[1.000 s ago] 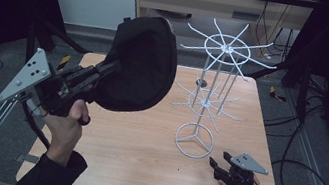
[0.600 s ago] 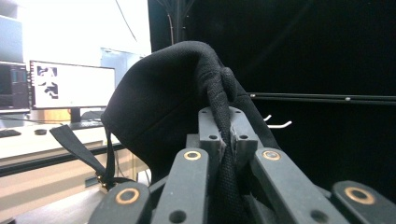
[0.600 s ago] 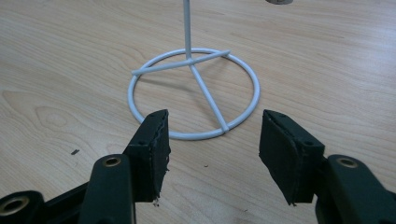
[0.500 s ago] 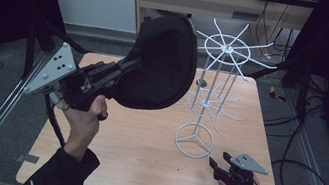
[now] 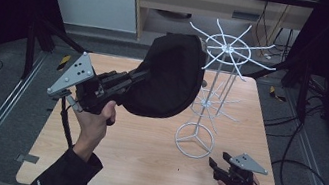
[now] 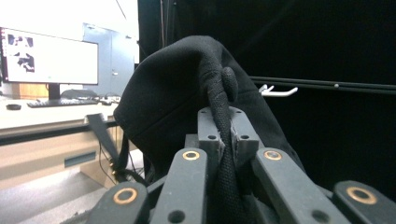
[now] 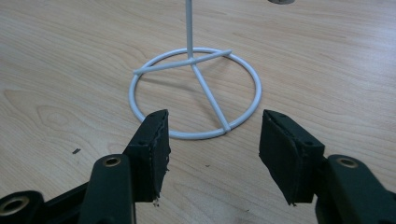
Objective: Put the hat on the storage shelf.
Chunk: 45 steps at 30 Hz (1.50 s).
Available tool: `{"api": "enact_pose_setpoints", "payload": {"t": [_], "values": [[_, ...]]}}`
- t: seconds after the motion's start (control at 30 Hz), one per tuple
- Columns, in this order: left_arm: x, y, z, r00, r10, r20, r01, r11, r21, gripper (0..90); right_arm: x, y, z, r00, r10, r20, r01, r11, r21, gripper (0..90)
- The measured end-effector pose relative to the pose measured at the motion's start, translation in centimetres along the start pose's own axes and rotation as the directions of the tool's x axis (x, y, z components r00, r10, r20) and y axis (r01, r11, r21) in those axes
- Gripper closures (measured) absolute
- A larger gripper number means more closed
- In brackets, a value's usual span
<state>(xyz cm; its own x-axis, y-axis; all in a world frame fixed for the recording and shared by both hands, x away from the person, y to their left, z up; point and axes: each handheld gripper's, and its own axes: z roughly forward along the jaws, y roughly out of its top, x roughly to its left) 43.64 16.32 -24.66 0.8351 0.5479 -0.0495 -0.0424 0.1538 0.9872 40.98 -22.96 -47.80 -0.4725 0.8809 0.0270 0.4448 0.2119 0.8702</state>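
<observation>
Since the earlier frames, the left gripper (image 5: 142, 76) and the black cap (image 5: 167, 80) clamped in it have been carried rightward and farther from the person, up to the top ring of the white wire rack (image 5: 225, 49); the right gripper (image 5: 215, 164) has kept its place at the near right of the table (image 5: 139, 169).

Nearest in the high view, the right gripper is seen resting low by the table's front edge, just in front of the rack's round base. In the right gripper view its jaws stand apart with nothing between them, the ring of the base (image 7: 196, 93) lying just beyond the fingertips.

Farther out, the left gripper is held above the table's left half, pointing up and to the right. In the left gripper view its jaws are closed together on a thick seamed edge of the cap (image 6: 187, 84), whose crown bulges beyond and above the fingertips.

Farthest, the cap's upper edge is seen beside the rack's top spokes; whether it touches them cannot be told. A white hook tip (image 6: 278, 91) shows just behind the cap.
</observation>
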Motion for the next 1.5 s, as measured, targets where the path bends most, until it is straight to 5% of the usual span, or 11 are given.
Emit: {"api": "enact_pose_setpoints", "payload": {"t": [0.77,1.23,1.5], "values": [[1.1,-4.6,1.4,0.9994,-0.014,-0.031,0.019,0.984,0.177,79.4,0.1,0.0,0.0,1.0,-0.003,-0.004,0.004,1.0,0.009,42.9],[1.1,-5.5,2.9,0.998,0.014,-0.061,-0.001,0.9763,0.216,71.1,0.1,0.0,0.1,0.9999,-0.012,-0.004,0.012,1.0,0.009,42.8],[0.8,-5.4,2.6,0.9949,0.058,-0.083,-0.038,0.9751,0.218,57.0,0.1,0.0,0.1,0.9999,-0.013,-0.003,0.013,1.0,0.008,42.6]]}}
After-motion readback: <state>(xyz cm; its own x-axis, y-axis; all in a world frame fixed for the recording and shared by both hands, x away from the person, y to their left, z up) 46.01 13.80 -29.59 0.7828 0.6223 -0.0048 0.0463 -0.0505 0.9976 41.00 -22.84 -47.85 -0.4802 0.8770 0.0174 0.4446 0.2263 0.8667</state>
